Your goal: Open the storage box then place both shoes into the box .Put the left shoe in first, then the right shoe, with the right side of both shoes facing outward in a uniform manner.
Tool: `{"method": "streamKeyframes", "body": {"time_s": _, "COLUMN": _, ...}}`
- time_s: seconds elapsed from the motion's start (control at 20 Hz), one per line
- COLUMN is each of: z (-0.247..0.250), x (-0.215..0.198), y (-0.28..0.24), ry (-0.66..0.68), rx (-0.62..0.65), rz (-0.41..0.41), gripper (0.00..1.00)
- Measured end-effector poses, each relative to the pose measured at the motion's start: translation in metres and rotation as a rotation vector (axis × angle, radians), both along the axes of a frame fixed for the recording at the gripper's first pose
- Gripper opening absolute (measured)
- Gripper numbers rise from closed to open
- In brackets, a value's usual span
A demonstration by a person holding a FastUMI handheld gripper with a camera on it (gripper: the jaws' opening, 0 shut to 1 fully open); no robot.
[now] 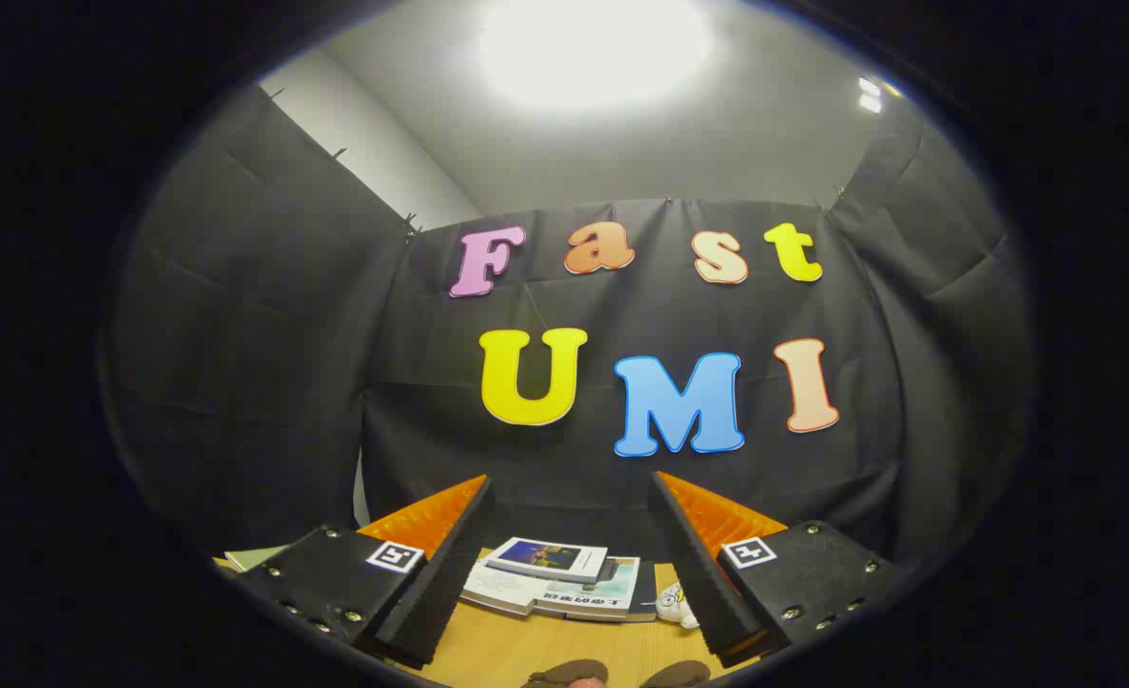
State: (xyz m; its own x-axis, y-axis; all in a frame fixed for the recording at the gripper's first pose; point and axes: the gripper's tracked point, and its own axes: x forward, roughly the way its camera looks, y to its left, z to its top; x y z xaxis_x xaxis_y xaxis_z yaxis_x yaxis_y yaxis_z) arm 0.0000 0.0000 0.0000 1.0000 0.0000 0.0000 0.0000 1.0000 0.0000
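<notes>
While gripper (569, 487) gapes (empty), books (554, 578) lie beyond

I held my gripper (569, 564) level, its two fingers spread wide apart and closed on nothing, aimed over the wooden table (516, 650) toward the booth's far side. Low down, just short of the fingertips and between them, I could see the tops of two brown shoes (617, 675): rounded, soft-looking humps sitting side by side on the tabletop, close to each other with a small gap between them. The one nearer my left finger showed a little more of itself than the one nearer my right. So little of either showed that I could not tell left shoe from right, nor which way they faced.
</notes>
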Motion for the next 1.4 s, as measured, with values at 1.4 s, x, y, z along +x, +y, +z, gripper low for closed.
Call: {"method": "streamKeyframes", "body": {"time_s": 1.4, "z": -0.003, "x": 0.001, "y": 0.009, "ry": -0.004, "rx": 0.021, "rz": 0.019, "gripper": 0.98}}
